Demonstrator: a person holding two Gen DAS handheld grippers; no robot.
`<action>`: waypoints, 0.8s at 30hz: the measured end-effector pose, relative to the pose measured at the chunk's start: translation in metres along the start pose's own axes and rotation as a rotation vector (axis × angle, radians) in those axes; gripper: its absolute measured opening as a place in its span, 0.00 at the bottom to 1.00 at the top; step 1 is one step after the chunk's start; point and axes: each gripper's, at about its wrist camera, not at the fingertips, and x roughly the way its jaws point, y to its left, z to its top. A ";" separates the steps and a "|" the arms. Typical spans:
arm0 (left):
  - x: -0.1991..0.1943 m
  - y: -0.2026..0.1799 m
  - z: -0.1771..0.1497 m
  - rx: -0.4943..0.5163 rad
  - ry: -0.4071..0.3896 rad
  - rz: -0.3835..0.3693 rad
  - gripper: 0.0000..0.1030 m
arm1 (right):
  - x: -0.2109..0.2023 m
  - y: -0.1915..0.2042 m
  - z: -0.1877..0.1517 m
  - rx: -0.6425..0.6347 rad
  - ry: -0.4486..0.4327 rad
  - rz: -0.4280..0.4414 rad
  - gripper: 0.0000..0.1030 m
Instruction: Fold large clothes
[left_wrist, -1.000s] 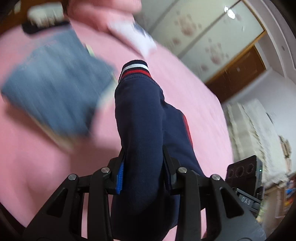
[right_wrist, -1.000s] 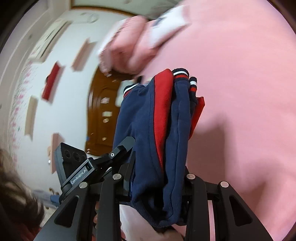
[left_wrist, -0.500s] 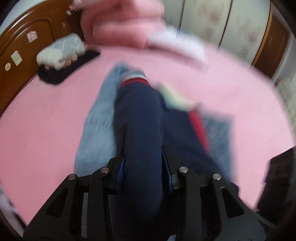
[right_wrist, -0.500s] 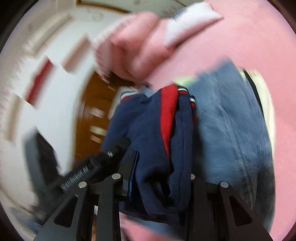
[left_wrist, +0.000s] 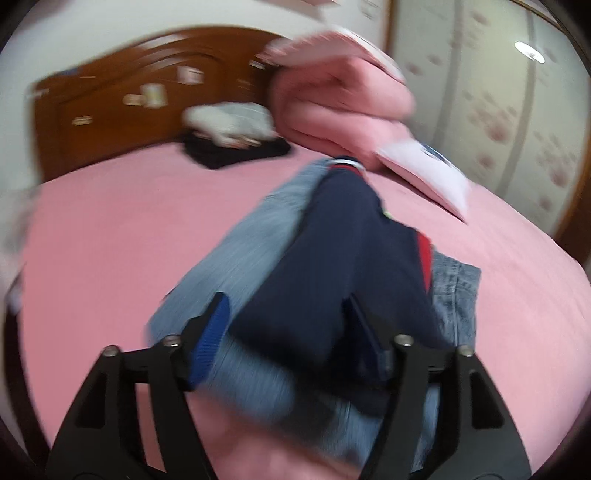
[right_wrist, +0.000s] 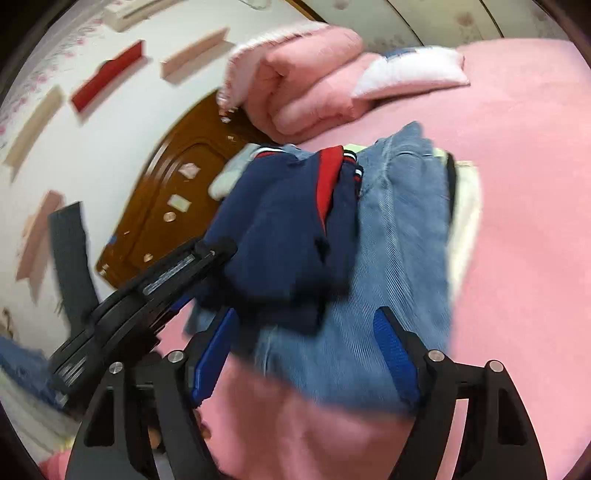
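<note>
A folded navy garment (left_wrist: 332, 266) with a red stripe and striped cuff lies on top of a folded pile of blue jeans (left_wrist: 236, 254) on the pink bed. My left gripper (left_wrist: 291, 332) is open, its fingers on either side of the navy garment's near end. In the right wrist view the navy garment (right_wrist: 280, 229) rests on the jeans (right_wrist: 399, 236). My right gripper (right_wrist: 303, 354) is open just behind the garment's near edge. The left gripper's body (right_wrist: 147, 295) shows at the left of that view.
The pink bed sheet (left_wrist: 110, 229) spreads all round. Folded pink blankets (left_wrist: 340, 99) and a white pillow (left_wrist: 424, 170) lie at the bed's head. A dark and white clothes pile (left_wrist: 232, 136) sits by the wooden headboard (left_wrist: 110, 110). A pale cloth (right_wrist: 465, 206) lies under the jeans.
Both grippers carried the navy garment over to the jeans pile, lowered it onto the pile and opened. The garment now lies released on the jeans.
</note>
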 end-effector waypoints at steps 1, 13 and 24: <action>-0.019 0.003 -0.018 -0.034 -0.010 0.048 0.65 | -0.021 -0.005 -0.014 -0.008 -0.009 -0.002 0.75; -0.176 -0.088 -0.186 0.271 0.332 0.030 0.65 | -0.301 -0.162 -0.243 0.227 0.276 -0.576 0.88; -0.385 -0.170 -0.309 0.713 0.491 -0.278 0.65 | -0.554 -0.163 -0.360 0.400 0.267 -0.722 1.00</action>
